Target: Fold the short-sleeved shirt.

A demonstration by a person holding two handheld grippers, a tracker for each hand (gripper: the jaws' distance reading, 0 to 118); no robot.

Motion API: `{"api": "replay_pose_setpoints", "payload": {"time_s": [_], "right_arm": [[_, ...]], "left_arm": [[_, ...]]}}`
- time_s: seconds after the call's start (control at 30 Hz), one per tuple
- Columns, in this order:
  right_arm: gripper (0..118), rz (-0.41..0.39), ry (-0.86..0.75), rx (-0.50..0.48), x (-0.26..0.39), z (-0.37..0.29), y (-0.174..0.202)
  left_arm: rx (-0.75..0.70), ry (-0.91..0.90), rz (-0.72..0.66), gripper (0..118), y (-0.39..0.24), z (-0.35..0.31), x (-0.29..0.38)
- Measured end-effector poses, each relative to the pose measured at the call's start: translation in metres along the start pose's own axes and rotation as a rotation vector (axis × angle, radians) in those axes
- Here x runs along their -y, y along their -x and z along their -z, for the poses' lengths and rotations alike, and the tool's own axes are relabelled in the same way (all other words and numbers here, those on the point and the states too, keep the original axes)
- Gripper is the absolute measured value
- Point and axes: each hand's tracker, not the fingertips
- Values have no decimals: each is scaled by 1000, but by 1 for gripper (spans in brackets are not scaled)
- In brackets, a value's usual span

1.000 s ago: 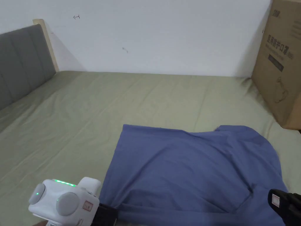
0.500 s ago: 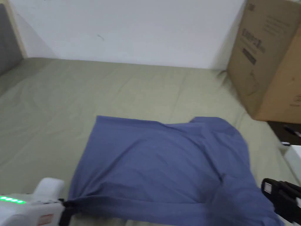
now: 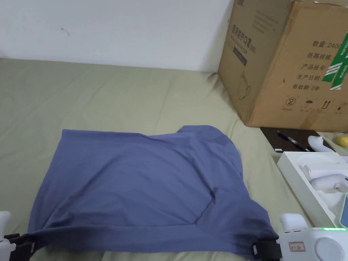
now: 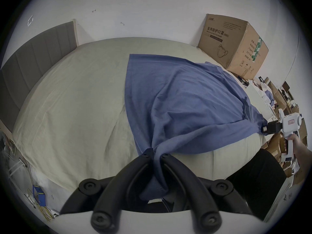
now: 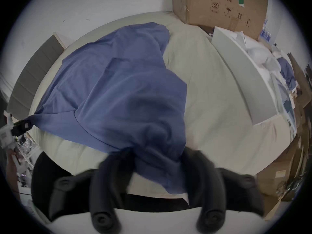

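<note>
Green bed [image 3: 102,91], both grippers, left [image 4: 156,153] and right [image 5: 157,155], clamped on blue shirt [image 3: 142,180] corners.

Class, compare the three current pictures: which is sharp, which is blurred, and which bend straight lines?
Head view: sharp, even light, blue shirt crisp. Left gripper view: sharp, fisheye bulges the bed, dark corners. Right gripper view: same distortion, right gripper smeared by motion blur.

My left gripper [image 4: 156,155] is clamped on cloth. My right gripper [image 3: 263,249] pinches cloth too, both held low.
</note>
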Motion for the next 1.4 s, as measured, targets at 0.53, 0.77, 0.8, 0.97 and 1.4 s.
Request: {"api": "replay_pose_setpoints", "payload": {"time_s": [0.53, 0.77, 0.8, 0.97, 1.4], "right_arm": [[13, -18, -207, -84, 12, -90, 2], [13, 6, -18, -66, -95, -51, 0], [13, 5, -17, -60, -109, -43, 1], [24, 62, -6, -18, -180, 6, 7], [113, 188, -381, -63, -141, -27, 3]], "left_arm": [[24, -148, -61, 4, 5, -39, -4], [49, 103, -79, 4, 16, 27, -93], [23, 104, -53, 4, 16, 37, -103], [2, 138, -47, 32, 16, 90, -147], [23, -179, -72, 116, -1, 53, -123]]}}
